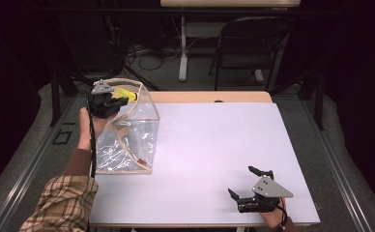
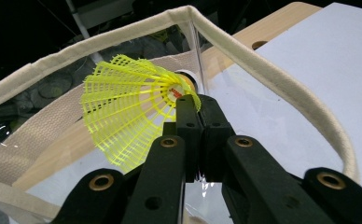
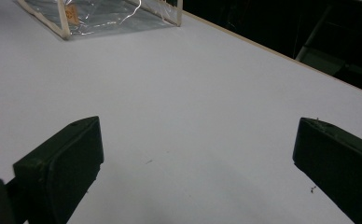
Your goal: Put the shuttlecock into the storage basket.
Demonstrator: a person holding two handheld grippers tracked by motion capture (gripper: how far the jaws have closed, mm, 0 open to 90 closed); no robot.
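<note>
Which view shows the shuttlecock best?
Left gripper view: the yellow shuttlecock is close up, its mesh skirt clear, pinched by the left gripper over the clear bag. High view shows a small yellow patch. Right gripper view looks at the bag's base.

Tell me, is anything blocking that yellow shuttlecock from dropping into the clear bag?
Nothing visible does. The left gripper holds the yellow shuttlecock just over the clear bag, whose cloth-trimmed mouth gapes open beneath it. Inside, the bag looks free under the shuttlecock.
</note>
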